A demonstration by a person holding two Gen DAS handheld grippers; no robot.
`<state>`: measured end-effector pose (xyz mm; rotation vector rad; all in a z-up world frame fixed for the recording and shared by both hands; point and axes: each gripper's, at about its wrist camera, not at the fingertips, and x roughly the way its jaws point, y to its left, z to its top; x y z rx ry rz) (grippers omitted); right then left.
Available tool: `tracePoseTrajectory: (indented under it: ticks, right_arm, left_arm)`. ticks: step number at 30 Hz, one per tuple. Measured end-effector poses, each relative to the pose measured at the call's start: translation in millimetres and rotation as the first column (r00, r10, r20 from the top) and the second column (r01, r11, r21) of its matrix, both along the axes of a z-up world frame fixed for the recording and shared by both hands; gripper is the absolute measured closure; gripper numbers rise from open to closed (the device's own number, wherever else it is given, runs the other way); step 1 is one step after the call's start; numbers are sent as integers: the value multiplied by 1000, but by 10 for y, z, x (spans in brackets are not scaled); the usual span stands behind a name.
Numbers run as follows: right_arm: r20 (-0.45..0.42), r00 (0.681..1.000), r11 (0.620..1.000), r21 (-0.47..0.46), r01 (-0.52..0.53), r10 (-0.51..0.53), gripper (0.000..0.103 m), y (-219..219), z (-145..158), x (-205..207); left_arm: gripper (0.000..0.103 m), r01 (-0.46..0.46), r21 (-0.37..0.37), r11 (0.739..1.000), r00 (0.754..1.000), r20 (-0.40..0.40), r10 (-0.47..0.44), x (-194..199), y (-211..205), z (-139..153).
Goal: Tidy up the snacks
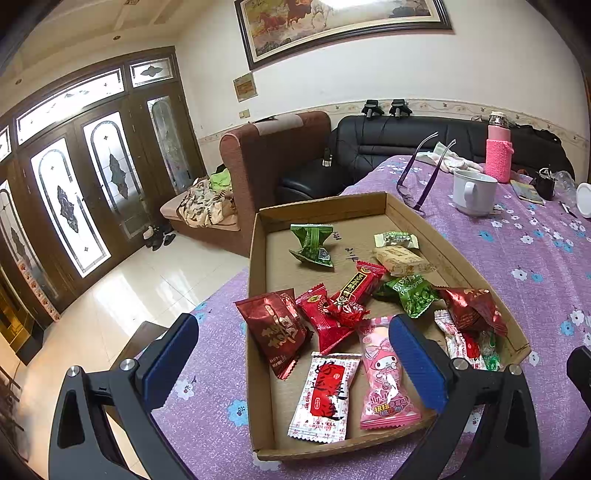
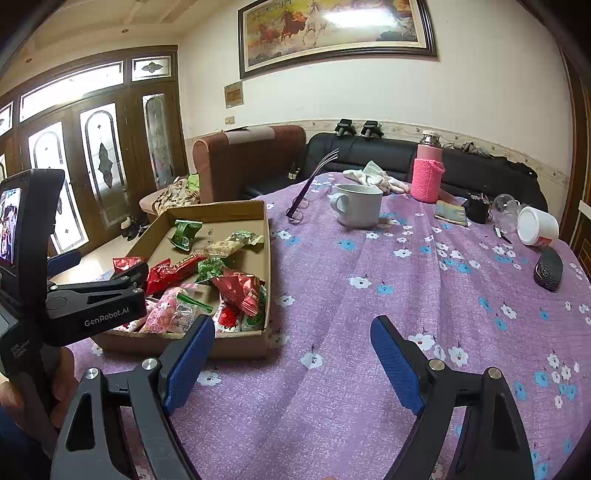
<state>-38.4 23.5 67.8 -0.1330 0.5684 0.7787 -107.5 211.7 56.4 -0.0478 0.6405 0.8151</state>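
While the left gripper (image 1: 295, 363) is held wide apart over the cardboard tray (image 1: 258, 258) of snacks (image 1: 325, 395), the right gripper (image 2: 293, 360) is spread over bare tablecloth (image 2: 369, 266).

A home living room: a black sofa (image 2: 369, 155), a brown armchair (image 2: 247, 155), a framed horse painting (image 2: 332, 29), glazed wooden doors (image 1: 74, 192), and a table under a floral cloth (image 2: 369, 295) holding a mug (image 2: 358, 205).

Snacks (image 1: 354, 295) lie in tray (image 1: 258, 369) on table (image 2: 369, 295); mug (image 2: 358, 205) at tray's 2 o'clock, bottle (image 2: 426, 173) behind mug
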Motion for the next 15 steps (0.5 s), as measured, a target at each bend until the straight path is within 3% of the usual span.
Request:
tracePoseTrajectory:
  ticks: [15]
  right_arm:
    - [-2,1000,1000,-10,2,-2,13,17,-8,22]
  left_arm:
    - [0,0,0,1000,1000,-1,0,2,-1,1]
